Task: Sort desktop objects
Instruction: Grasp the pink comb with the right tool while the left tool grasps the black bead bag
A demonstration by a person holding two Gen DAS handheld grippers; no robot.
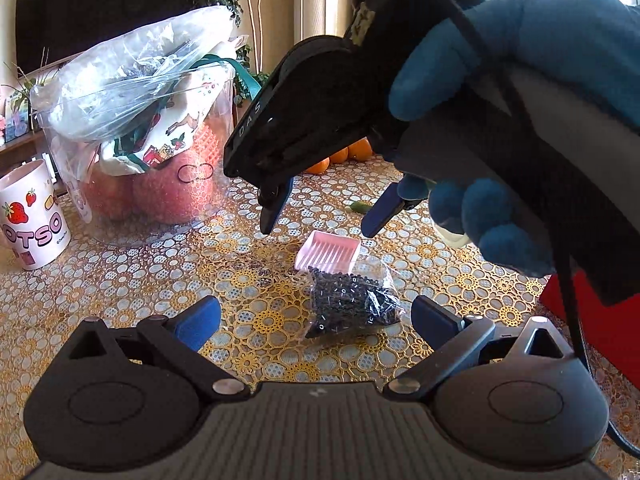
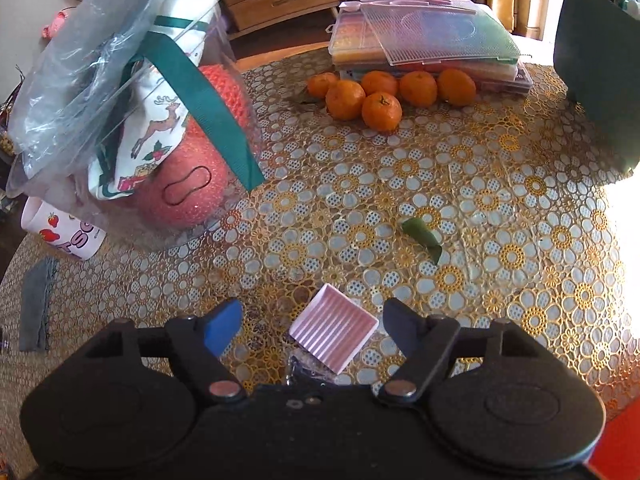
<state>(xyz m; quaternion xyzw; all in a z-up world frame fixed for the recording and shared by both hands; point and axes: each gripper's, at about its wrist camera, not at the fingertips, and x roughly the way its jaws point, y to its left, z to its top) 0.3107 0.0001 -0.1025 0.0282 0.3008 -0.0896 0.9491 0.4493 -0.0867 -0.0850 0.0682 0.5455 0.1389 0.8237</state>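
Six oranges, one pink tray, seemingly one bead bag.

Both wrist views close, angled down; share pink tray

On the flower-patterned desk a clear bag of black beads lies touching a pink ridged tray, between the left tongs' spread blue fingers, while the right tongs, gripped by a blue-gloved hand, hang open above the tray.
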